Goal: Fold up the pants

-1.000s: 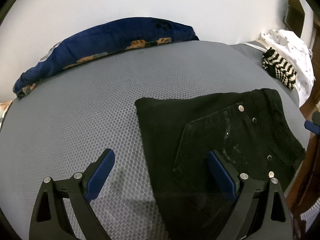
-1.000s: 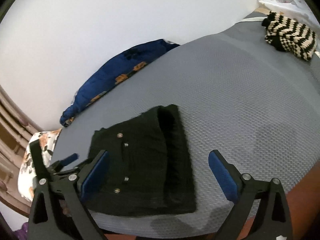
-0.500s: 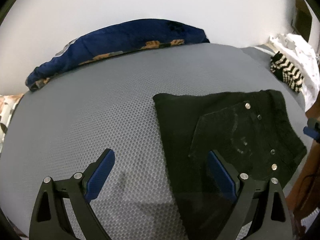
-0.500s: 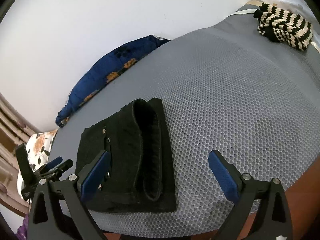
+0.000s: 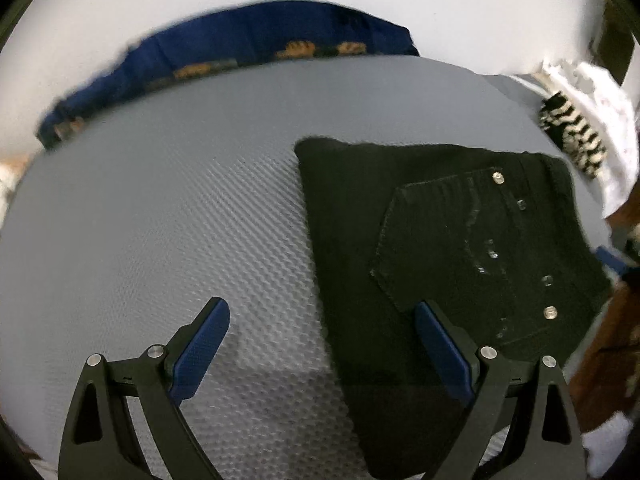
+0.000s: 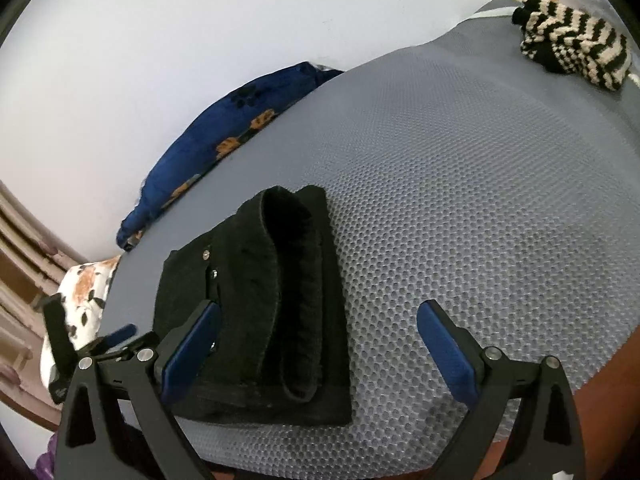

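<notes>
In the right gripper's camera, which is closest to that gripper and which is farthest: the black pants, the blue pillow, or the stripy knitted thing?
1. Black pants: just ahead, by the right gripper's left finger.
2. Blue pillow: farther back, left, against the wall.
3. Stripy knitted thing: farthest, at the far right corner.

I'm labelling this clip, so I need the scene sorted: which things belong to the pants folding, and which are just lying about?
Part of the job:
black pants, folded on the grey mat
left gripper, open
right gripper, open

Just lying about:
blue pillow
striped knit
floral cloth
white cloth
</notes>
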The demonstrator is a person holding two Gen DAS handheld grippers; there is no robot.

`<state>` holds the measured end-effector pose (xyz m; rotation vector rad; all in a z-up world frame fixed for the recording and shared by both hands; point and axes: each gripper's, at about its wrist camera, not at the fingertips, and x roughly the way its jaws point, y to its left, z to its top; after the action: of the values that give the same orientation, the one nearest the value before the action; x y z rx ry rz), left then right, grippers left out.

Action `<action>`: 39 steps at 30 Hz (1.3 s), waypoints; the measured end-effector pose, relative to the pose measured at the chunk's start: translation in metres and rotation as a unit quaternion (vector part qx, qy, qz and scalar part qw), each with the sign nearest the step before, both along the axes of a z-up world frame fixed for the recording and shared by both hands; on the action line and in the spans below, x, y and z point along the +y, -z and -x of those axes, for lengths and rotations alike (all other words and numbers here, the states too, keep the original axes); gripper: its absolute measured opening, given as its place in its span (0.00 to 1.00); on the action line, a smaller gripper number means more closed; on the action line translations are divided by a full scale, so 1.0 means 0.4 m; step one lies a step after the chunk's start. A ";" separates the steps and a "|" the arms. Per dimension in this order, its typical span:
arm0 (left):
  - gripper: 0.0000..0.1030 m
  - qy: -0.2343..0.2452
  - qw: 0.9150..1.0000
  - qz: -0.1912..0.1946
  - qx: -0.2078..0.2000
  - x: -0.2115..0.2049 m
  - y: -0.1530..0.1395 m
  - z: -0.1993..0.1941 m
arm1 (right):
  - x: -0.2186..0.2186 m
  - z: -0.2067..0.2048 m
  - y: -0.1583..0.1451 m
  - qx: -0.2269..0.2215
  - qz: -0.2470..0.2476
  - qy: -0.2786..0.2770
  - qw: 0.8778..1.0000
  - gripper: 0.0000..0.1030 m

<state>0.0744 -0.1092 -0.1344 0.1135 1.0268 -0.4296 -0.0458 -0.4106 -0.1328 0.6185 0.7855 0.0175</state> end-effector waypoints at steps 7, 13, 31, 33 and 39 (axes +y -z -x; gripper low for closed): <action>0.91 0.044 0.995 0.062 0.069 -0.003 0.035 -0.058 | 0.008 -0.032 0.019 0.008 -0.017 -0.051 0.999 0.96; 0.93 0.097 0.989 0.087 0.076 -0.030 0.044 -0.093 | 0.023 -0.079 0.048 0.040 -0.010 -0.085 0.995 0.96; 0.33 0.124 0.966 0.205 0.098 0.009 0.041 -0.157 | 0.071 -0.192 0.061 0.060 -0.047 -0.189 0.979 0.33; 0.29 0.110 0.966 0.213 0.098 0.016 0.042 -0.158 | 0.073 -0.185 0.052 0.054 -0.048 -0.179 0.981 0.31; 0.19 0.086 0.970 0.214 0.070 -0.004 0.021 -0.129 | 0.056 -0.152 0.042 0.039 -0.058 -0.156 0.985 0.27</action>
<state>0.1260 -0.1109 -0.1426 -0.2196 1.0452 -0.8176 0.0148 -0.3882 -0.1496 0.6030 0.9566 0.3296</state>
